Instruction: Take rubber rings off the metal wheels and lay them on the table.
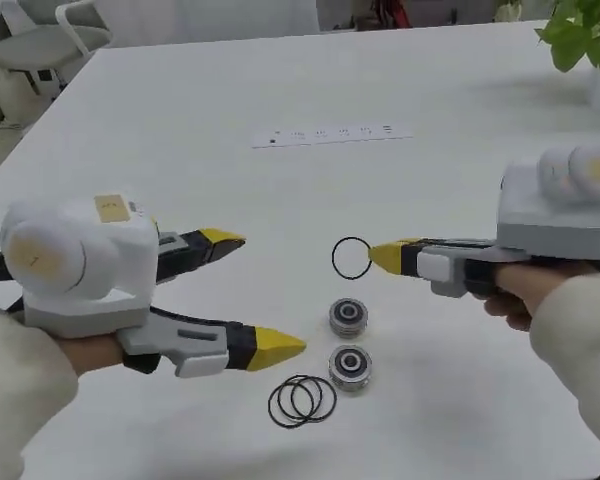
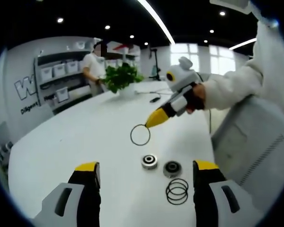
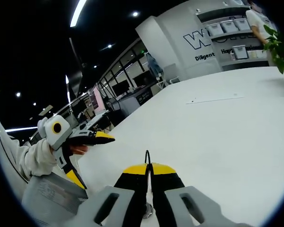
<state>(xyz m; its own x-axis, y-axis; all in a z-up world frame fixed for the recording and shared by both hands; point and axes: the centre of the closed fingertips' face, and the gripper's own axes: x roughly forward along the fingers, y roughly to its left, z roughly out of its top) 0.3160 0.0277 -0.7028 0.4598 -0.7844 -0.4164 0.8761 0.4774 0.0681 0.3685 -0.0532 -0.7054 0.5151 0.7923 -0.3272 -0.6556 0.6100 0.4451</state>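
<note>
Rubber ring (image 1: 351, 258) is pinched in the closed right tool (image 1: 385, 257) at frame centre; laid rings (image 1: 302, 400) are seen below, past both metal wheels (image 1: 348, 316); left tool (image 1: 272, 292) is open.

We've got one black ring (image 1: 333, 258) pinched in our right gripper (image 1: 374, 257), three more rings (image 1: 301, 400) overlapping on the bench (image 1: 180, 150) beside two metal wheels (image 1: 348, 315).

A leafy plant (image 1: 585, 35) stands far from a socket strip (image 1: 330, 134).

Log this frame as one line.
right gripper: shut on rubber ring | left gripper: open | metal wheels: two on table | loose rings: overlapping, beside wheels
</note>
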